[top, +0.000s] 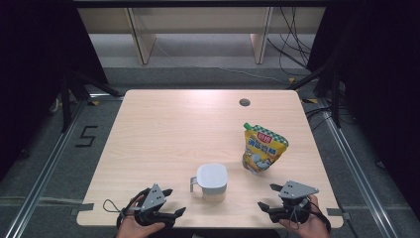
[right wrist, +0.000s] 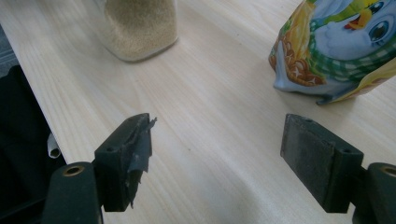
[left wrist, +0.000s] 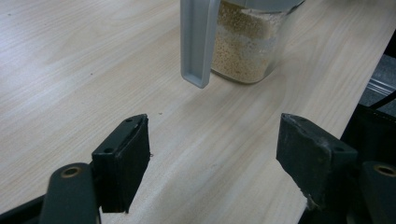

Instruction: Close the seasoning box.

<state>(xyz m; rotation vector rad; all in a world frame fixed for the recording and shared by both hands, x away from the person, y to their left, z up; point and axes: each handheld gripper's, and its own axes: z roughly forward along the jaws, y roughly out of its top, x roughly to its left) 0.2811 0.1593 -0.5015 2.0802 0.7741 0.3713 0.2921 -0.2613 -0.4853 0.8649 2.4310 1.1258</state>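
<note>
A clear jar (top: 212, 182) with a white lid and a grey handle stands near the table's front edge, partly filled with pale grains. The left gripper view shows the jar (left wrist: 243, 44) and its handle (left wrist: 198, 42) just ahead of the jaws. A yellow stand-up pouch (top: 262, 148) with a green checked top stands right of the jar. My left gripper (top: 174, 201) sits open at the front left, nothing between its jaws (left wrist: 215, 154). My right gripper (top: 268, 196) rests open at the front right, with the pouch (right wrist: 341, 46) ahead of it to its right and the jar (right wrist: 140, 28) to its left.
The light wooden table (top: 163, 129) has a round cable hole (top: 244, 102) near its far edge. Black frame legs and metal rails flank it on both sides. Wooden furniture legs and loose cables stand beyond the far edge.
</note>
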